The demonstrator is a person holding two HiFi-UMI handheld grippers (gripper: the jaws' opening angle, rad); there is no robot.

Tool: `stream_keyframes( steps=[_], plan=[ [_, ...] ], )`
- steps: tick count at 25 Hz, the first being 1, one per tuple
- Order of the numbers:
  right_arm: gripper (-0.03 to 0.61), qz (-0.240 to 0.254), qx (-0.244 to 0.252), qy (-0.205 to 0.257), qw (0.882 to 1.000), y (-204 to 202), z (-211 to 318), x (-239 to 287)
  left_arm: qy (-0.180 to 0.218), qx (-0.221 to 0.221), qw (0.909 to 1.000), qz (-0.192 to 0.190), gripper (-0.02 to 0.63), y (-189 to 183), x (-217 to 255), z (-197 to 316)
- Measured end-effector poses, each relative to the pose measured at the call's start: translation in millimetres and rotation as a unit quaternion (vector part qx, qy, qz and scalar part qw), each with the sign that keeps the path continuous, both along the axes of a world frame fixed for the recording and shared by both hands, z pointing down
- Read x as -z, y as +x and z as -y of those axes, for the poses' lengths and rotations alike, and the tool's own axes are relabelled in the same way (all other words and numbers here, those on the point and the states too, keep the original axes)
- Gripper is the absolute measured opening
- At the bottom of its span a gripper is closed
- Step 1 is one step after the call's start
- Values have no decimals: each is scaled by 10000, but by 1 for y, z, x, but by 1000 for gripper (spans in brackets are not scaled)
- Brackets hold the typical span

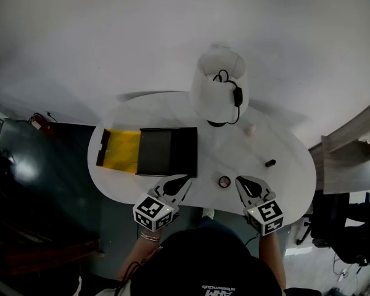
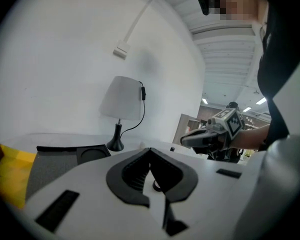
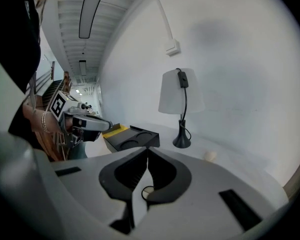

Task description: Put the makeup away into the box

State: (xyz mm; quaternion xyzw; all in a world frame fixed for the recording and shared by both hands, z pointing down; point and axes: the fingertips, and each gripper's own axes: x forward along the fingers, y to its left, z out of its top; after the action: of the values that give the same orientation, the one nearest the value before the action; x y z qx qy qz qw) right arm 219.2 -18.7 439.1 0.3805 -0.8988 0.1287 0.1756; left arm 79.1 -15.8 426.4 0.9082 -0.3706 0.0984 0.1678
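The open black box (image 1: 168, 151) with its yellow-lined lid (image 1: 123, 151) lies on the left of the white table (image 1: 290, 184). A small round compact (image 1: 224, 181) lies near the front edge, between my two grippers. Farther right lie a small black makeup piece (image 1: 270, 163) and a pale round piece (image 1: 251, 129). My left gripper (image 1: 186, 180) is shut and empty, just left of the compact. My right gripper (image 1: 238, 179) is shut and empty, just right of it. The compact (image 2: 156, 185) shows below the shut left jaws (image 2: 150, 149). It (image 3: 147, 191) also shows under the right gripper (image 3: 148, 149).
A white lamp (image 1: 219, 85) with a black cord and switch stands at the back middle of the table, right of the box. A dark floor lies to the left of the table, and shelving (image 1: 351, 147) stands to the right.
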Motion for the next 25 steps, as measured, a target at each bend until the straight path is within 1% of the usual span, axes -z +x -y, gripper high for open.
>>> stream_keyframes(
  steps=[6, 10, 13, 17, 20, 22, 25],
  plan=[
    [20, -66, 389, -305, 9988, -1, 5, -27, -161, -101, 9998, 69, 14, 12, -25, 1],
    [21, -100, 587, -491, 9970, -2, 8, -42, -267, -513, 9983, 109, 14, 28, -42, -9],
    [21, -234, 685, -588, 9956, -1, 11, -56, -380, -693, 9965, 261, 14, 38, -61, -14],
    [21, -478, 960, -742, 9915, -4, 10, -78, -709, -689, 9946, 306, 14, 48, -93, -15],
    [23, -668, 1117, -839, 9879, -7, 9, -92, -797, -656, 9939, 380, 15, 52, -107, -12],
    [22, -681, 1174, -940, 9863, -9, 7, -99, -828, -690, 9934, 401, 15, 55, -112, -11],
    [23, -558, 1292, -1126, 9836, -14, 7, -106, -859, -735, 9931, 313, 15, 57, -116, -8]
  ],
)
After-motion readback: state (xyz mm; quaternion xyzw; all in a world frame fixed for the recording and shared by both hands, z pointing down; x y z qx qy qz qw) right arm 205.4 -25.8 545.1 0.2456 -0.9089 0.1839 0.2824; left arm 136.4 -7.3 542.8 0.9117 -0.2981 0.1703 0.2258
